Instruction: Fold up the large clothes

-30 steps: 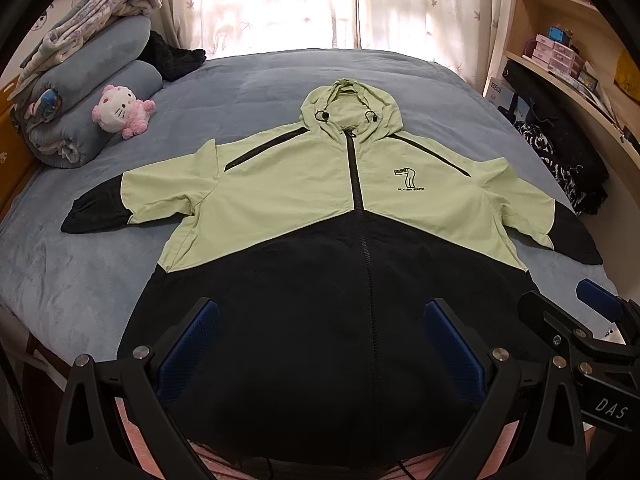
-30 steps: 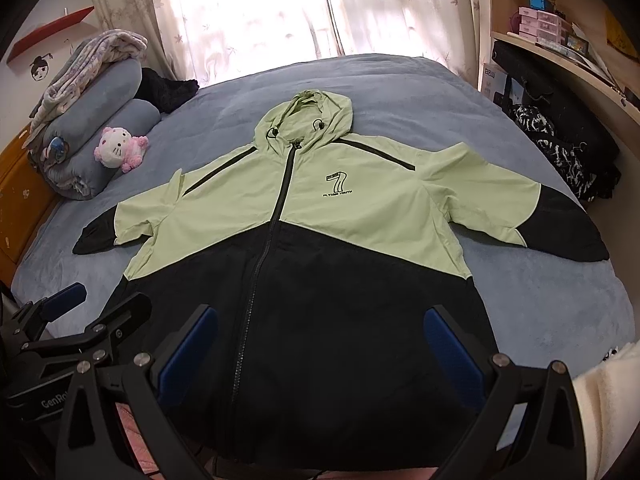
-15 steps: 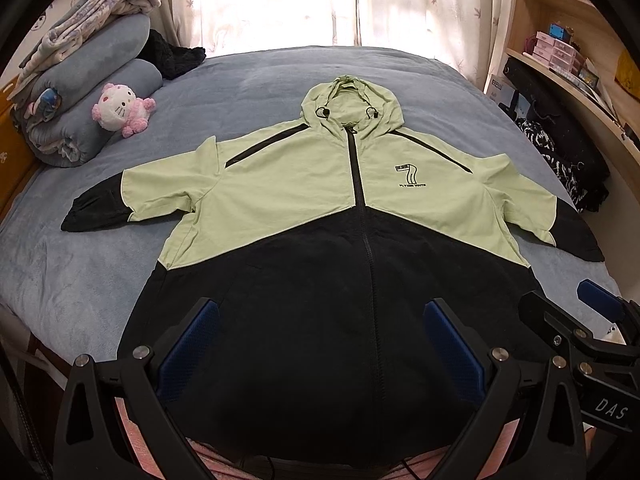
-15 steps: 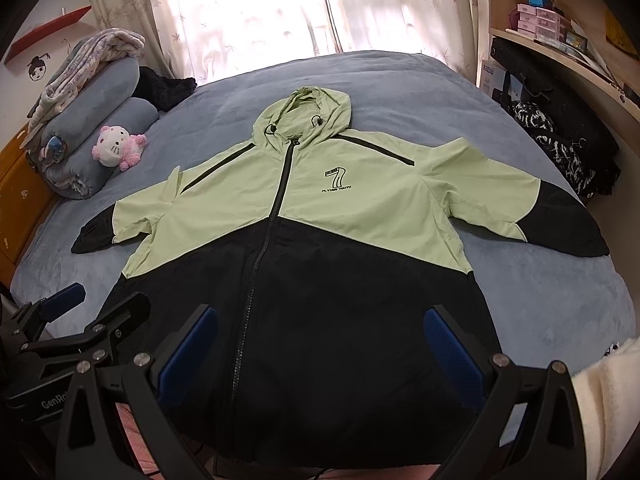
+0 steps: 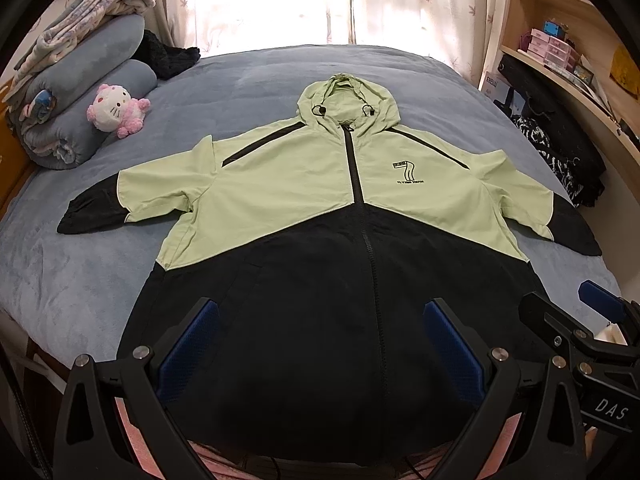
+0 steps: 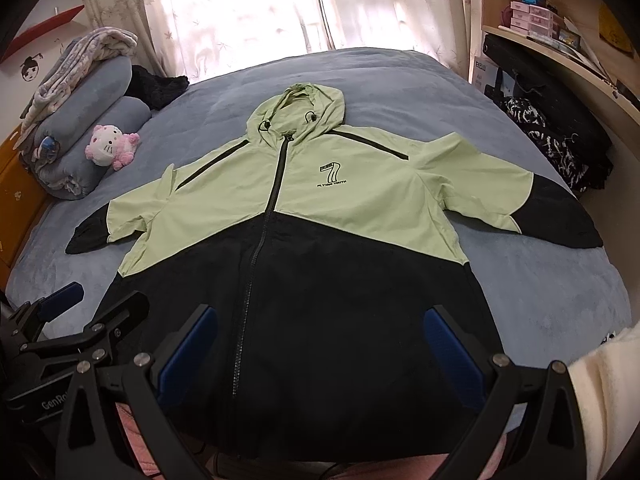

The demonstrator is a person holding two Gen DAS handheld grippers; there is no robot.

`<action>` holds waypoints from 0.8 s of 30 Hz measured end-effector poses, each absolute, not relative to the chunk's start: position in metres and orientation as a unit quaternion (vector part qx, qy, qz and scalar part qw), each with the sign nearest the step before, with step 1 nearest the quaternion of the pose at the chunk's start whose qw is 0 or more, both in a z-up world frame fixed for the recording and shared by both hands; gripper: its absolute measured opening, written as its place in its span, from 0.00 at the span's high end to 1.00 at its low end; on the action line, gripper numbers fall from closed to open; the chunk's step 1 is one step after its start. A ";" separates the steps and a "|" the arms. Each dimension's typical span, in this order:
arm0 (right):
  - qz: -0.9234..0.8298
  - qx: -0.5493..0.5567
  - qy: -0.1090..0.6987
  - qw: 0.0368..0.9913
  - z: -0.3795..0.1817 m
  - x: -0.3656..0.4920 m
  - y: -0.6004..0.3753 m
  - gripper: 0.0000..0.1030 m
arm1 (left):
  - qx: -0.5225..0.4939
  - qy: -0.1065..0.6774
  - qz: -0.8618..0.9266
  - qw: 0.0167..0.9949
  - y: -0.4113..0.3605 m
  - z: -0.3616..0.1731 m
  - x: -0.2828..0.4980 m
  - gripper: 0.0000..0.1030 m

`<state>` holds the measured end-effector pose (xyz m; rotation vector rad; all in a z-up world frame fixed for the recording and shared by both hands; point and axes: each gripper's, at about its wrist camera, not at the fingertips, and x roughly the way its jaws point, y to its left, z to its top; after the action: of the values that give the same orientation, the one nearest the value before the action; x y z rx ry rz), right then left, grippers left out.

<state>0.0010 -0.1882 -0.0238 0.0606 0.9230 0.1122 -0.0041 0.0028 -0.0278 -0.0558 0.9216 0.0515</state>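
A green and black jacket (image 5: 320,240) lies flat and zipped up on the blue bed (image 5: 60,280), sleeves out to both sides and hood toward the window. The left gripper (image 5: 320,348) and the right gripper (image 6: 320,348) hang over its black bottom part, both wide open and holding nothing. A pink toy cat (image 5: 116,110) sits by rolled blankets (image 5: 80,92).

A blue-covered bed (image 5: 280,76) fills the room, backlit by curtained windows (image 5: 272,0) (wooden shelves (image 6: 560,44) right).
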 end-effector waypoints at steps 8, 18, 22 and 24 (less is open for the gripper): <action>0.059 0.028 0.445 0.893 -0.021 0.003 -0.183 0.00 | -0.024 0.441 0.030 0.897 0.006 -0.025 -0.005 0.02; 0.072 0.036 0.441 0.894 -0.017 0.011 -0.186 0.00 | -0.016 0.435 0.041 0.899 -0.001 -0.016 0.000 0.03; 0.074 0.039 0.436 0.896 -0.014 0.014 -0.192 0.00 | -0.015 0.432 0.042 0.901 -0.006 -0.012 0.003 0.05; 0.075 0.041 0.434 0.897 -0.012 0.017 -0.194 0.00 | -0.015 0.429 0.042 0.902 -0.009 -0.009 0.005 0.05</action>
<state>0.0165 -0.1942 -0.0121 0.0851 0.8991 0.1564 0.0055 -0.0087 -0.0093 -0.0304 0.8873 0.0861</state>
